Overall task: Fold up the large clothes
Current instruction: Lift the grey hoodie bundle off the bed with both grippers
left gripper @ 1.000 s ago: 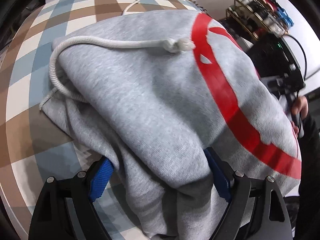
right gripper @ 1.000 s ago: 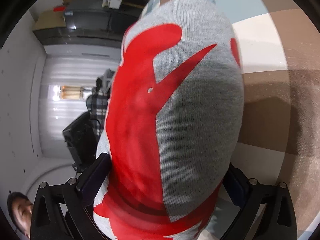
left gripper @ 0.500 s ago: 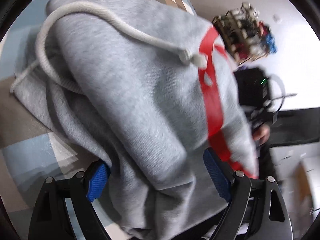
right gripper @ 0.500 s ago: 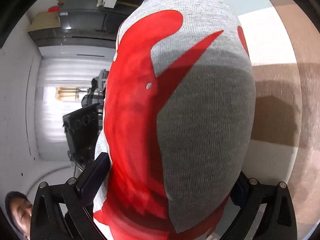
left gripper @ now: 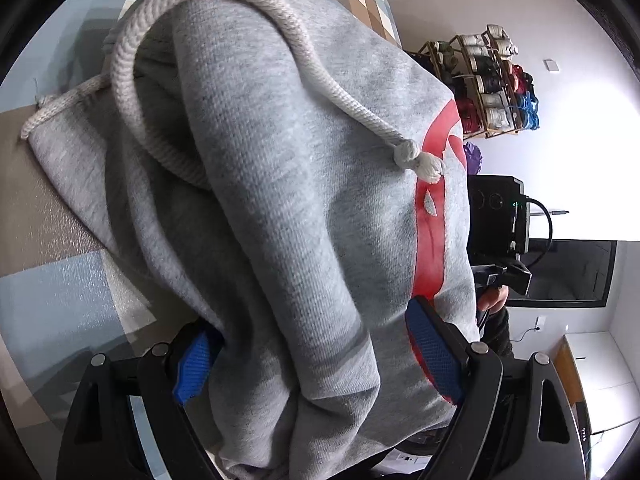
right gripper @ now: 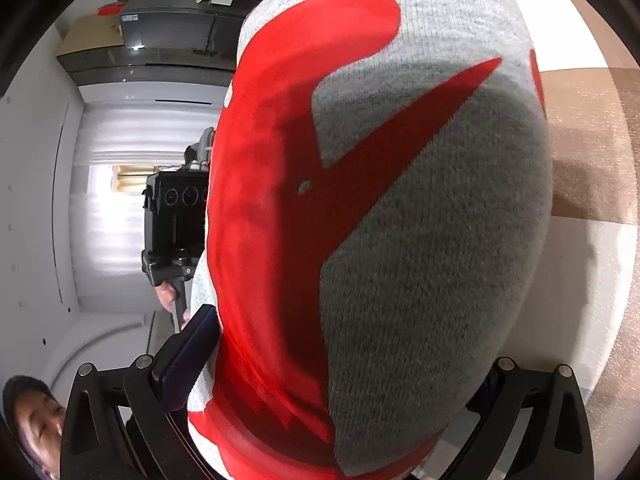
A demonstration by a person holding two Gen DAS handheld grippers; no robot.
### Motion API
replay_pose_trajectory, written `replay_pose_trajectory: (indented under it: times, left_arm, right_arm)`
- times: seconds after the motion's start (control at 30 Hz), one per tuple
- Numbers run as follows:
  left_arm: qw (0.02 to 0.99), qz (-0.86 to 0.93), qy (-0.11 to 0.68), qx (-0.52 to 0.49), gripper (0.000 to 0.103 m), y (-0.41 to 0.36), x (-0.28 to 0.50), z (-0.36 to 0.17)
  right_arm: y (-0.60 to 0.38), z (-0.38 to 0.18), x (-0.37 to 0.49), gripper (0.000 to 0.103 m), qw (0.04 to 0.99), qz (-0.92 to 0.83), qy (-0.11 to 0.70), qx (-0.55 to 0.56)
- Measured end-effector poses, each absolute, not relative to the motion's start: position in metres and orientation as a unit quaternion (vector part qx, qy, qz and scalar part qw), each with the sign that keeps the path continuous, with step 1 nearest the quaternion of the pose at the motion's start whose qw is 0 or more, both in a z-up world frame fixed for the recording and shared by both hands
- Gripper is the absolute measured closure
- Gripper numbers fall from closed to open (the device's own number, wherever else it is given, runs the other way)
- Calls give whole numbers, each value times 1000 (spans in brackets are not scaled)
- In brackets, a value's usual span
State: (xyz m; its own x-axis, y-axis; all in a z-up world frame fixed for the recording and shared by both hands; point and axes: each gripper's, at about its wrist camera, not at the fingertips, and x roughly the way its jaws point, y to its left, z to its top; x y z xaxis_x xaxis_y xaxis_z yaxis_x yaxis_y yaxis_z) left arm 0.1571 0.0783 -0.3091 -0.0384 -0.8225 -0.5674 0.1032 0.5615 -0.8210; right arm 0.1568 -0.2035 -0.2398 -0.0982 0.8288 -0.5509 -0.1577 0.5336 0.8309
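A folded grey hoodie (left gripper: 280, 208) with a red print (right gripper: 272, 184) is bunched between both grippers. Its thick white drawstring (left gripper: 280, 40) loops across the top and ends in a knot. My left gripper (left gripper: 312, 340) is shut on one end of the bundle, and its blue pads (left gripper: 432, 352) press into the fabric from both sides. My right gripper (right gripper: 344, 344) is shut on the other end, where the cloth bulges over and hides the right pad. Each wrist view shows the opposite gripper's black body (left gripper: 500, 232) (right gripper: 176, 216) past the bundle.
A blue, brown and cream checked tablecloth (left gripper: 48, 240) (right gripper: 592, 160) lies under the hoodie. A rack of shoes (left gripper: 488, 88) stands by the white wall. Dark cabinets (right gripper: 168, 32) line the room's far side. A person's head (right gripper: 28, 412) shows at the lower left edge.
The left gripper has rolled and tilted with the hoodie still in it, so the drawstring swung and the table slid out of its view. The right gripper's view has barely shifted.
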Motion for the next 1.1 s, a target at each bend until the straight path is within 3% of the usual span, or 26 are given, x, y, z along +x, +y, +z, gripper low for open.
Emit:
replay_pose_trajectory:
  times: [0.2, 0.43, 0.63, 0.77, 0.97, 1.1]
  left_arm:
    - [638, -366, 615, -285, 18, 85, 155, -313]
    - [650, -372, 607, -267, 18, 87, 149, -307]
    - [641, -371, 612, -276, 18, 95, 150, -313]
    - [639, -360, 616, -287, 18, 92, 151, -314]
    - [642, -360, 614, -286, 18, 92, 149, -315]
    - [646, -368, 609, -275, 18, 91, 147, -311]
  right_arm:
    - [-213, -239, 146, 0, 640, 404, 588, 284]
    - [-216, -232, 117, 11, 667, 421, 527, 318]
    - [-224, -253, 112, 11, 637, 427, 533, 357]
    - [-208, -248, 117, 0, 646, 414, 544, 340]
    - [-194, -244, 120, 0, 672, 403, 531, 322]
    - [-202, -243, 112, 13, 684, 398, 505, 344]
